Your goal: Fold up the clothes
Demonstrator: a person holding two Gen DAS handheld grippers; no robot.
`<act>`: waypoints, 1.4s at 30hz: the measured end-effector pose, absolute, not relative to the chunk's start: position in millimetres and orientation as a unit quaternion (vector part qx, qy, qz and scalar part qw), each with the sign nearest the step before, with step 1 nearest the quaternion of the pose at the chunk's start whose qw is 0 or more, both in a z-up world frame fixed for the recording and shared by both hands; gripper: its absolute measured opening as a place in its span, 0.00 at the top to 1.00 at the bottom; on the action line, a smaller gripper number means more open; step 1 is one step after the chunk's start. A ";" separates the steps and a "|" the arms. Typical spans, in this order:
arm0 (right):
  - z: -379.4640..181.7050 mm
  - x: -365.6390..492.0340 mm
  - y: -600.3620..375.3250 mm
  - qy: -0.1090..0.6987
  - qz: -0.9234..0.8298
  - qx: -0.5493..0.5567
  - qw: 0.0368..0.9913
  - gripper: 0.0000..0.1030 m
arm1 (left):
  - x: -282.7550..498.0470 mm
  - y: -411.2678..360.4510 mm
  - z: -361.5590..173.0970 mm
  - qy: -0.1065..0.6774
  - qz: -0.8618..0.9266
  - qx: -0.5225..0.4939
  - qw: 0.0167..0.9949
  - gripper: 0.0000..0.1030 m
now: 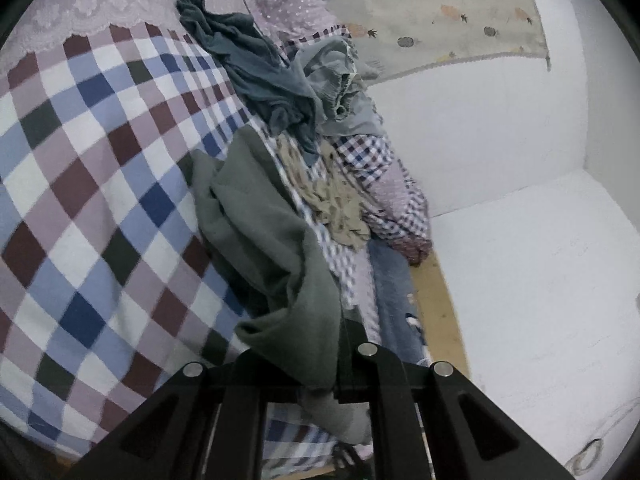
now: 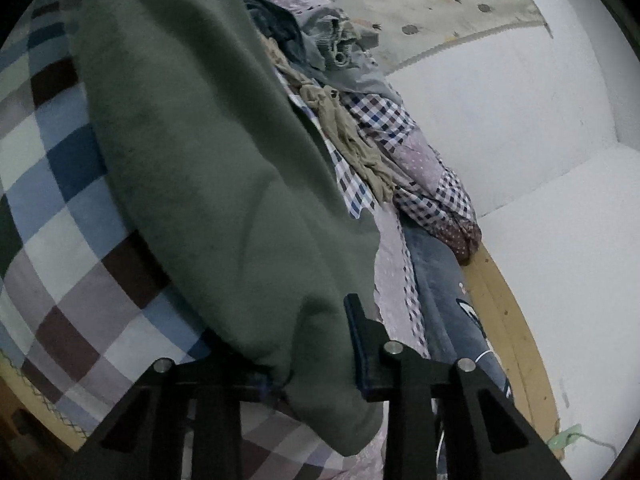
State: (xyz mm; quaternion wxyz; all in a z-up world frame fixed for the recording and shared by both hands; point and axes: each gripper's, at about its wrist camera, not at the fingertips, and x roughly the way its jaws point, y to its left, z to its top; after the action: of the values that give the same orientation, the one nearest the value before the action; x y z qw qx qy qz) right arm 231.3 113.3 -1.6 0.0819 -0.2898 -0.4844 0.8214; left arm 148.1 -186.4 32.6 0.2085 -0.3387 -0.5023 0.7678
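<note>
A grey-green garment (image 1: 272, 240) lies over the checked quilt (image 1: 100, 200) and runs down into my left gripper (image 1: 304, 360), which is shut on its lower edge. Cloth hides the left finger. In the right wrist view the same green garment (image 2: 208, 160) fills the middle and drapes between the fingers of my right gripper (image 2: 316, 360), shut on it. The blue pad of one fingertip (image 2: 358, 340) shows beside the cloth. A loose end hangs below each gripper.
A heap of clothes lies along the bed's far side: a dark teal garment (image 1: 248, 64), a grey one (image 1: 340, 80), a beige patterned one (image 1: 332, 200). A white wall (image 1: 500, 120), a wooden bed edge (image 1: 440, 312) and a pineapple-print cloth (image 1: 440, 12) are to the right.
</note>
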 end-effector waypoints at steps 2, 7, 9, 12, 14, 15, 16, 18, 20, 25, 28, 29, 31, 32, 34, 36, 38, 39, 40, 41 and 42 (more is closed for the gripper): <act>-2.0 231.3 116.8 -0.479 0.823 -0.294 0.082 0.74 | 148.7 -187.3 29.4 -0.503 0.767 -0.343 0.202 0.93; 8.8 230.1 127.7 -0.445 0.837 -0.305 0.091 0.89 | 150.6 -186.8 26.6 -0.502 0.770 -0.344 0.194 0.93; 20.9 233.2 130.1 -0.425 0.850 -0.297 0.093 0.92 | 152.8 -186.4 26.7 -0.499 0.772 -0.344 0.190 0.93; 41.6 242.6 128.2 -0.404 0.867 -0.276 0.097 0.93 | 157.7 -187.8 28.5 -0.498 0.775 -0.342 0.187 0.93; 56.4 249.9 127.8 -0.387 0.878 -0.262 0.098 0.94 | 161.6 -189.5 30.5 -0.498 0.776 -0.339 0.186 0.93; 63.7 252.9 128.1 -0.379 0.884 -0.255 0.099 0.94 | 164.4 -189.7 33.5 -0.497 0.778 -0.335 0.188 0.93; 71.8 254.8 129.3 -0.373 0.888 -0.249 0.101 0.94 | 167.8 -189.3 38.4 -0.492 0.783 -0.330 0.190 0.93; 90.3 257.2 133.7 -0.361 0.896 -0.236 0.107 0.94 | 175.2 -187.5 52.1 -0.482 0.792 -0.317 0.199 0.93; 111.8 267.0 134.7 -0.349 0.904 -0.219 0.114 0.94 | 186.4 -187.2 74.0 -0.479 0.799 -0.296 0.212 0.93; 179.0 297.3 137.2 -0.323 0.922 -0.168 0.130 0.94 | 212.9 -188.0 136.7 -0.473 0.811 -0.237 0.249 0.93; 218.1 312.1 137.2 -0.313 0.930 -0.136 0.137 0.94 | 229.3 -190.9 178.6 -0.469 0.817 -0.198 0.271 0.93; 232.8 318.5 136.8 -0.308 0.933 -0.125 0.138 0.94 | 234.8 -191.9 192.6 -0.467 0.819 -0.185 0.279 0.93; 260.7 331.4 135.7 -0.302 0.938 -0.104 0.139 0.93 | 245.8 -194.8 219.8 -0.463 0.821 -0.164 0.291 0.93; 273.6 337.5 135.1 -0.299 0.939 -0.095 0.139 0.93 | 251.0 -196.4 230.4 -0.462 0.821 -0.157 0.297 0.93; 298.6 350.8 134.5 -0.293 0.943 -0.079 0.137 0.93 | 261.8 -199.7 250.7 -0.457 0.823 -0.145 0.305 0.93; 314.3 360.1 133.4 -0.289 0.945 -0.070 0.135 0.93 | 270.5 -201.9 264.5 -0.448 0.829 -0.141 0.305 0.93; 322.3 362.6 132.6 -0.287 0.946 -0.075 0.131 0.93 | 273.9 -203.8 268.9 -0.448 0.828 -0.147 0.303 0.93; 324.1 362.3 132.8 -0.285 0.947 -0.082 0.126 0.93 | 273.9 -204.4 268.1 -0.449 0.827 -0.152 0.301 0.93; 323.9 360.3 133.7 -0.282 0.947 -0.094 0.119 0.93 | 273.9 -205.0 267.2 -0.451 0.826 -0.157 0.299 0.93; 322.5 356.4 135.0 -0.278 0.948 -0.109 0.111 0.93 | 270.8 -205.2 262.9 -0.455 0.824 -0.166 0.295 0.93; 319.3 351.4 135.8 -0.277 0.947 -0.126 0.103 0.93 | 267.0 -205.2 257.7 -0.460 0.821 -0.176 0.290 0.93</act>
State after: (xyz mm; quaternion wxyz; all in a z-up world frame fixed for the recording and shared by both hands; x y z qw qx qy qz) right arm 351.4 135.8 319.3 0.1026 -0.1264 -0.2770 0.9470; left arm 267.0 -205.2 257.7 0.2897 -0.1763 -0.4596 0.8208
